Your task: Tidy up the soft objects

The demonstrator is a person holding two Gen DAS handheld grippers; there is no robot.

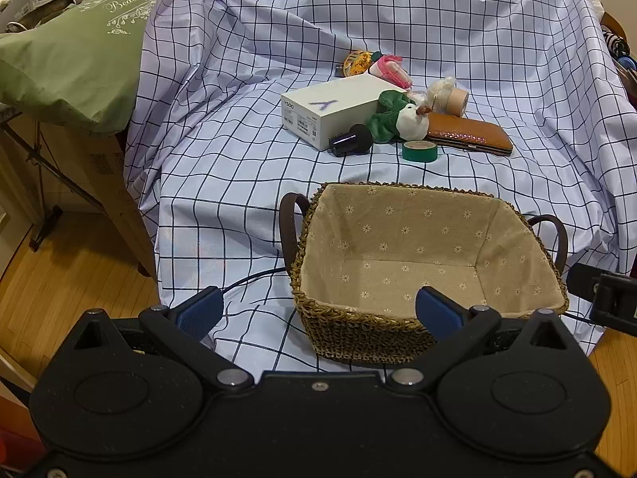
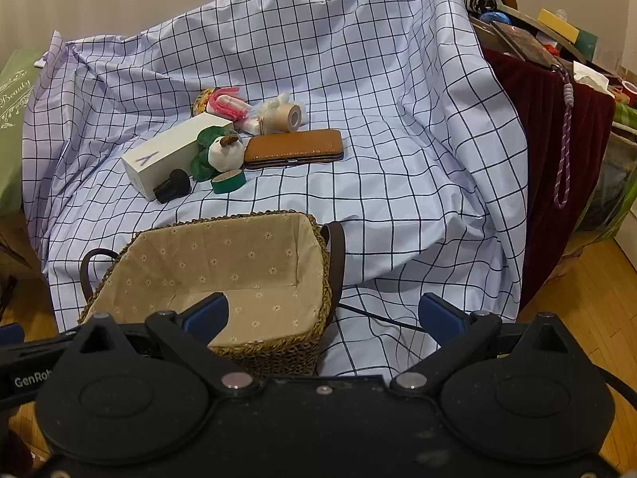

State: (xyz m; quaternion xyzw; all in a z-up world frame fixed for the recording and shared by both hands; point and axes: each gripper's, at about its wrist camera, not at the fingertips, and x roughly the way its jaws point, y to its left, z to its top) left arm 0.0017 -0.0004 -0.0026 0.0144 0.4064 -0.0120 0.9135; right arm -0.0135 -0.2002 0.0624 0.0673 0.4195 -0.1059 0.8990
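Observation:
A woven basket (image 1: 358, 330) (image 2: 278, 352) with a flowered cloth lining stands near the front of the checked cloth, with nothing inside it. Farther back lies a heap: a green and white plush toy (image 1: 394, 119) (image 2: 219, 151), a fluffy white toy (image 1: 442, 87) (image 2: 274, 103) and a pink and white soft thing (image 1: 388, 69) (image 2: 227, 105). My left gripper (image 1: 318, 312) hangs open over the basket's near left corner. My right gripper (image 2: 324, 316) is open over its near right corner. Nothing sits between either pair of fingers.
In the heap also lie a white box (image 1: 330, 111) (image 2: 167, 159), a brown case (image 1: 466, 131) (image 2: 294, 147), a green tape roll (image 1: 420, 150) (image 2: 227, 181), a tan tape roll (image 1: 456, 100) (image 2: 290, 116) and a black cylinder (image 1: 350, 140) (image 2: 173, 186). A green bag (image 1: 75, 47) sits left, cluttered shelves (image 2: 557, 55) right.

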